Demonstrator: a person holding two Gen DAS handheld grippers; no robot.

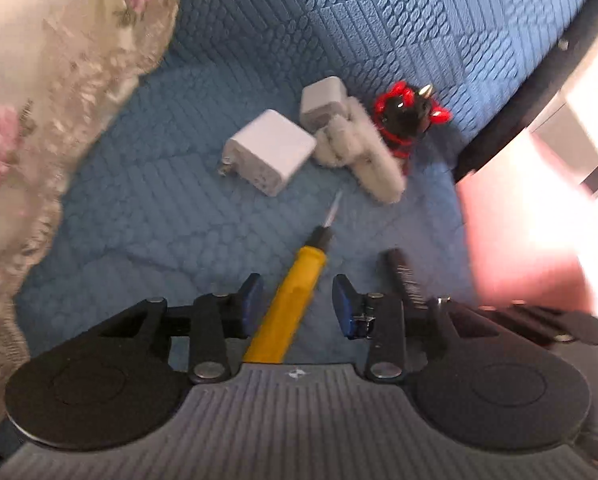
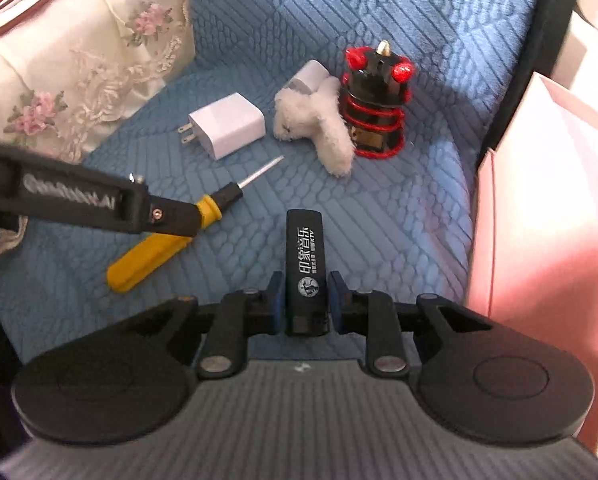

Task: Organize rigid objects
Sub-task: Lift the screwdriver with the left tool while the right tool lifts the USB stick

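Observation:
A yellow-handled screwdriver (image 1: 289, 304) lies on the blue quilted cushion (image 1: 147, 216), its handle between the fingers of my open left gripper (image 1: 298, 302). It also shows in the right wrist view (image 2: 155, 252), partly under the left gripper's arm (image 2: 79, 204). My right gripper (image 2: 303, 300) is shut on a black lighter (image 2: 305, 268) with white lettering; the lighter also shows in the left wrist view (image 1: 405, 278). Further back lie a white charger (image 1: 269, 152), a second white charger (image 1: 323, 102), a white plush toy (image 1: 359, 148) and a black-and-red cylinder (image 1: 405, 120).
A floral cream pillow (image 1: 51, 92) fills the left side. The cushion's dark edge (image 1: 511, 120) and a pink-white surface (image 1: 531, 232) lie at the right. In the right wrist view the pillow (image 2: 79, 64) and a pink surface (image 2: 539, 200) bound the cushion (image 2: 399, 220).

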